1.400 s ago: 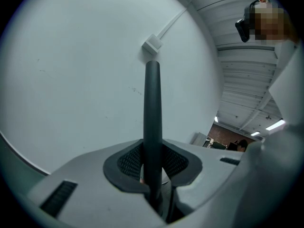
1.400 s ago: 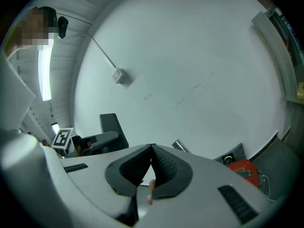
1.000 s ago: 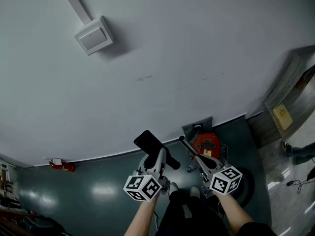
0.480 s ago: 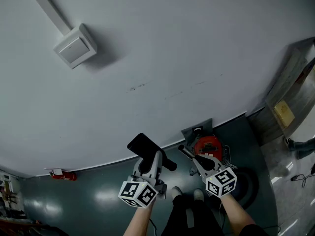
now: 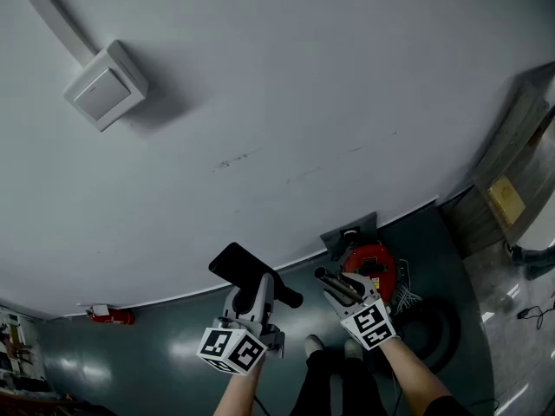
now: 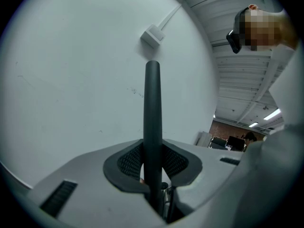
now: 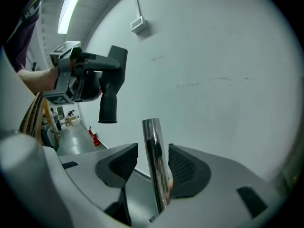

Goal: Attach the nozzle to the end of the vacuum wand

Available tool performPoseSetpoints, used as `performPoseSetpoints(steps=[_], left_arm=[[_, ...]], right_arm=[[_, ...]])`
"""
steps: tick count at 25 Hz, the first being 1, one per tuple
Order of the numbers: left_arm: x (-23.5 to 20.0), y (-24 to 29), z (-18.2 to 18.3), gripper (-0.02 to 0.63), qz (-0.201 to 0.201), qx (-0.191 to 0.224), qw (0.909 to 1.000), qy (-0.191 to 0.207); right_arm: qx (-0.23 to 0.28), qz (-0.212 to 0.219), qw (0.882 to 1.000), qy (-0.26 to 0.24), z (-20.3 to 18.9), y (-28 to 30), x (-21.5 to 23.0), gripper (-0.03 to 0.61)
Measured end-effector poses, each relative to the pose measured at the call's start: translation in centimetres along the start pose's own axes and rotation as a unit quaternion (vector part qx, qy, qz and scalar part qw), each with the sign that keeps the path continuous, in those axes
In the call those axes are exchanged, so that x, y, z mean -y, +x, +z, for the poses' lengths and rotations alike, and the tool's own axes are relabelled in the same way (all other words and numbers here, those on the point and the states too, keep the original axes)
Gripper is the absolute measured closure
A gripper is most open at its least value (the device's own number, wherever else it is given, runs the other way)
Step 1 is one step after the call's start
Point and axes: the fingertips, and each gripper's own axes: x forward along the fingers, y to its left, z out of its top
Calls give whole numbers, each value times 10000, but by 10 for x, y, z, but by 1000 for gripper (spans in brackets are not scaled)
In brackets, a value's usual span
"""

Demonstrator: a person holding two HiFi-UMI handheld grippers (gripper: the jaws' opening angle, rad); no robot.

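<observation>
- Looking down from the head view, we saw the left gripper (image 5: 254, 295) clamped on the black nozzle (image 5: 239, 266). The nozzle's flat head pointed up-left and its round tube end slanted down-right. The right gripper (image 5: 343, 288) sat just beside it, around the chrome vacuum wand (image 5: 327, 276). The wand's tip stuck out toward the nozzle's tube end, with a small gap between them. A red vacuum canister (image 5: 371, 262) stood on the floor (image 5: 156, 341) beyond the right gripper.
- From the left gripper view, we found both pads squeezing the nozzle's dark tube (image 6: 153, 118), which ran straight out between them toward the wall (image 6: 71, 80). The wand did not show there.
- From the right gripper view, we saw the jaws opening. The wand (image 7: 153, 141) stood between the pads with a clear gap on its left side and leaned toward the right-hand pad, so nothing pinched it. The nozzle (image 7: 112, 84) hung up and to the left, apart from the wand tip, with its open socket facing down.
- We judged that the coming move turned on this offset. The socket's axis and the wand's long axis ran nearly parallel but side by side. The left hand, which carried the nozzle, was therefore the one to bring the socket over the wand's tip.
</observation>
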Motion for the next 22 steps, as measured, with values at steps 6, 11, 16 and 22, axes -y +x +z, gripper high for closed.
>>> performPoseSetpoints(steps=[6,11,16,22], left_arm=[[-7,3,-1,528,1,5,10000,4],[-10,3,2,528,1,43,10000,30],[-8,5,10,528,-27,192,9998,33],[4,27,17,528,-300,435,9986,52]], right_arm=[[-236,-245,9987,-392,-8,23,3,386],[-185,-404,9979,-477,-8,29,6,389],[-165,-499,9961,-707,-8,30,7,416],[-157,-517,9960,-709,-7,30,6,416]])
